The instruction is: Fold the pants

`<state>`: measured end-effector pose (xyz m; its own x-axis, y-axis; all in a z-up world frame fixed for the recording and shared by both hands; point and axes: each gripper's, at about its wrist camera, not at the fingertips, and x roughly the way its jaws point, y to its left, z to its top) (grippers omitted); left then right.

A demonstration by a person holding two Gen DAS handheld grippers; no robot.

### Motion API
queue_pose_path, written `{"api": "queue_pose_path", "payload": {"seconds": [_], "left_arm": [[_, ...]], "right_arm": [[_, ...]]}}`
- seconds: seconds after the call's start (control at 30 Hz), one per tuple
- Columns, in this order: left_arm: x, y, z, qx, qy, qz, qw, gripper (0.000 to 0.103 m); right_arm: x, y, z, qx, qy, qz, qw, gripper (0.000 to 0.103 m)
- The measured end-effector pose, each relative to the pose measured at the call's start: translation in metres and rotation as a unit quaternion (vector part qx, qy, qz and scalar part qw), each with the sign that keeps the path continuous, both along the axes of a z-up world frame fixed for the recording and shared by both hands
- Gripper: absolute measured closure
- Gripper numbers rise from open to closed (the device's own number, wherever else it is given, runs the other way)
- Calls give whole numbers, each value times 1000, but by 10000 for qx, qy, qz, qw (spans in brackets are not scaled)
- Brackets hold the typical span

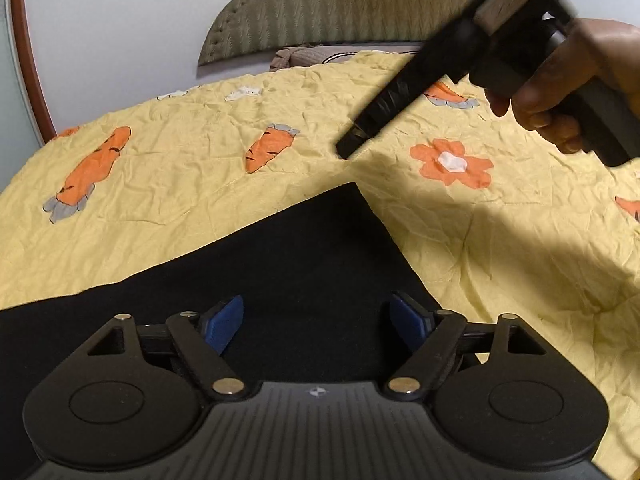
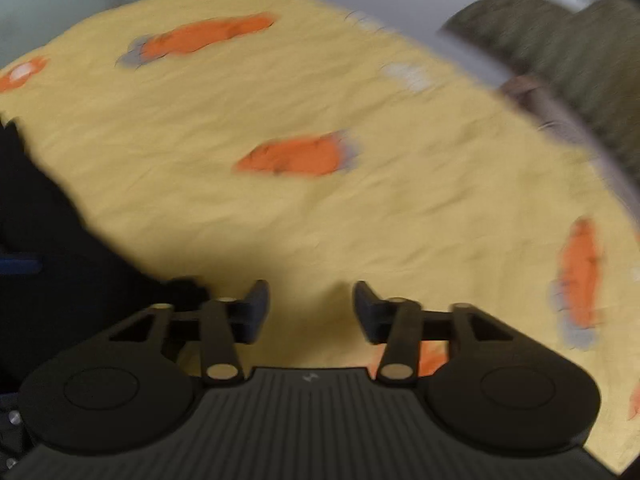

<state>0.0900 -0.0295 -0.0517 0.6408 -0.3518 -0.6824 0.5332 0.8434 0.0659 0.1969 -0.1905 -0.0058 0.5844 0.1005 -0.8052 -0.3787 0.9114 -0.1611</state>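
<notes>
The black pants (image 1: 300, 260) lie flat on the yellow bedspread (image 1: 180, 184), with a corner pointing toward the bed's middle. My left gripper (image 1: 316, 320) hovers over them, open, its blue pads (image 1: 224, 322) apart with only dark cloth showing below. In the right wrist view, which is blurred, the pants (image 2: 48, 240) sit at the left edge. My right gripper (image 2: 312, 306) stands open over bare bedspread (image 2: 320, 220) with nothing between its fingers. From the left wrist view the right gripper (image 1: 350, 144), held by a hand (image 1: 568, 80), points down just beyond the pants' corner.
The quilt carries orange carrot patches (image 1: 268, 148) and an orange flower (image 1: 454, 162). An olive padded headboard (image 1: 320, 12) and a brownish pillow (image 1: 296, 58) stand at the far edge. A white wall and a wooden frame (image 1: 28, 60) lie at the left.
</notes>
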Motion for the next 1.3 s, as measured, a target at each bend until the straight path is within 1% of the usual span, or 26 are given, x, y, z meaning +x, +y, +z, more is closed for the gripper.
{"api": "queue_pose_path", "payload": {"seconds": [0.07, 0.13, 0.17, 0.2, 0.23, 0.3, 0.33, 0.37, 0.47, 0.53, 0.6, 0.67, 0.7, 0.77, 0.8, 0.83, 0.87, 0.93, 0.97, 1.0, 1.07, 1.1, 1.13, 1.17, 1.23, 1.3], "left_arm": [[1, -1, 1, 10, 20, -17, 10000, 22], [1, 4, 6, -9, 48, -18, 10000, 21], [0, 9, 10, -36, 24, 24, 10000, 21], [-1, 16, 14, -32, -33, 125, 9999, 21], [-1, 25, 18, -18, -94, 264, 9996, 21], [2, 50, 25, -23, -151, 665, 9977, 21], [5, 64, 28, -36, -156, 859, 9962, 21], [7, 79, 29, -34, -139, 1068, 9942, 21], [11, 120, 28, 13, -9, 1627, 9867, 21], [10, 140, 21, 23, 56, 1781, 9840, 19], [10, 151, 14, -69, 34, 1822, 9832, 12], [8, 156, 15, -164, 78, 1957, 9805, 12], [3, 158, 21, -233, 127, 2043, 9786, 12], [-14, 161, 36, -446, -171, 1907, 9805, 12], [-20, 159, 38, -356, -364, 1857, 9813, 12], [-25, 155, 37, -104, -527, 1850, 9813, 9], [-26, 150, 32, 218, -617, 1865, 9803, 7], [-18, 143, 14, 880, -578, 2095, 9721, 6], [-20, 146, 12, 801, -539, 2168, 9714, 6], [-25, 152, 17, 557, -503, 2207, 9724, 7], [-35, 170, 29, 6, -448, 2268, 9729, 7], [-38, 182, 33, -200, -412, 2311, 9719, 7], [-35, 192, 34, -375, -275, 2350, 9709, 7], [-32, 203, 34, -535, -69, 2365, 9701, 7], [-23, 225, 32, -970, 537, 2369, 9652, 7], [-13, 246, 25, -1507, 1207, 2309, 9536, 7]], "right_arm": [[-6, 0, 13, 707, -26, 98, 9974, 60], [-10, 13, 7, 925, 225, 431, 9945, 56], [-10, 21, -4, 712, 383, 556, 9952, 55], [-9, 26, -17, 227, 387, 503, 9977, 51], [-9, 22, -23, -23, 219, 320, 9992, 28], [-13, 4, -17, -227, -362, -521, 9977, 41], [-22, -3, -9, -355, -722, -831, 9933, 40], [-33, -10, 1, -159, -949, -954, 9908, 40], [-76, -30, 19, 1628, -878, -1000, 9776, 31], [-104, -27, 17, 2589, -683, -730, 9607, 29], [-127, -15, 7, 3434, -394, -163, 9382, 20], [-142, 4, -4, 3851, -281, 142, 9223, 8], [-143, 15, -11, 3756, -207, 184, 9264, 6], [-139, 37, -34, 2844, -6, -180, 9585, 9], [-139, 45, -43, 2237, -44, -481, 9735, 11], [-147, 51, -42, 1876, -256, -617, 9800, 10], [-157, 54, -36, 1862, -404, -667, 9794, 8], [-180, 53, -23, 2479, -673, -534, 9650, 0], [-189, 56, -19, 2717, -770, -383, 9585, 0], [-193, 62, -18, 2613, -754, -236, 9620, 0], [-193, 79, -31, 1637, -643, -245, 9841, 0], [-193, 82, -38, 1320, -614, -403, 9885, 0], [-198, 76, -38, 1479, -652, -598, 9850, 0], [-202, 68, -33, 1893, -685, -756, 9766, 0], [-207, 38, -27, 2977, -640, -1016, 9471, 0], [-203, 11, -30, 3738, -362, -1279, 9179, 0]]}}
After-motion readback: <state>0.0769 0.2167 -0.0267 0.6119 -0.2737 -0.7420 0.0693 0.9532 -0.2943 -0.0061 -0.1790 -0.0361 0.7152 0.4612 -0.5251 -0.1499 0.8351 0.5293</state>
